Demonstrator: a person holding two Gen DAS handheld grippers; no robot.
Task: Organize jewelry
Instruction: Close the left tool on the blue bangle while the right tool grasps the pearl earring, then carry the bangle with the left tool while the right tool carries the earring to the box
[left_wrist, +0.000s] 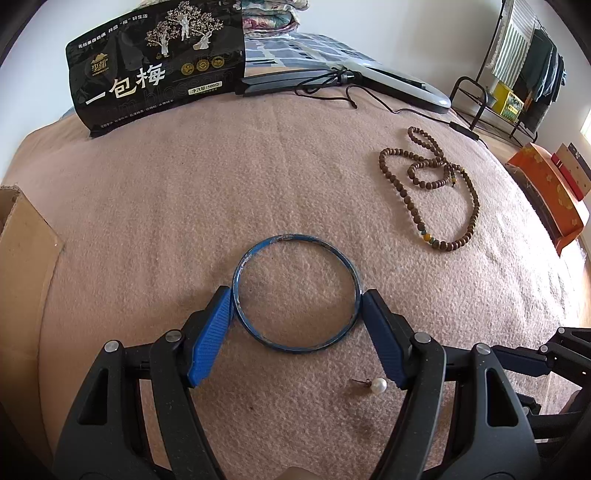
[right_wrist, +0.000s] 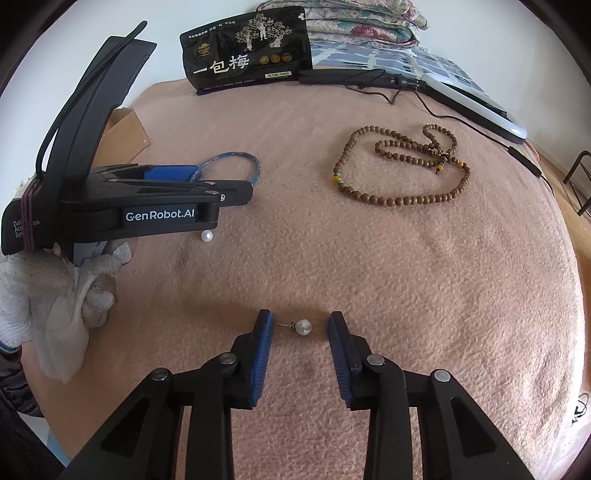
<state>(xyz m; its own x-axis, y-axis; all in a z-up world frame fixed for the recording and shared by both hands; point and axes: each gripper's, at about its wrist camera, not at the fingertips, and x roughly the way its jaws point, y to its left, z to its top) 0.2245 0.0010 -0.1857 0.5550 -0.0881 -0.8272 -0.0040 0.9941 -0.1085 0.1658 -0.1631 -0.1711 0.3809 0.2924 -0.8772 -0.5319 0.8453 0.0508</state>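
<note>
The bangle is lying flat on the pink blanket, and the left gripper is standing around it, one finger touching each outer side. The jaws are wide apart, pressing or nearly pressing on the ring; I cannot tell if the grip is firm. The right gripper is hanging open over a pearl stud, which is lying between its fingers without touching them. A second pearl is resting just beside the left gripper. The bead necklace is lying well apart, nearer the black bag and the cables.

I think the thin ring may slip or spring out when it is being squeezed, because the contact is small. The stud may roll or sink into the soft blanket if the fingers are closing unevenly.
</note>
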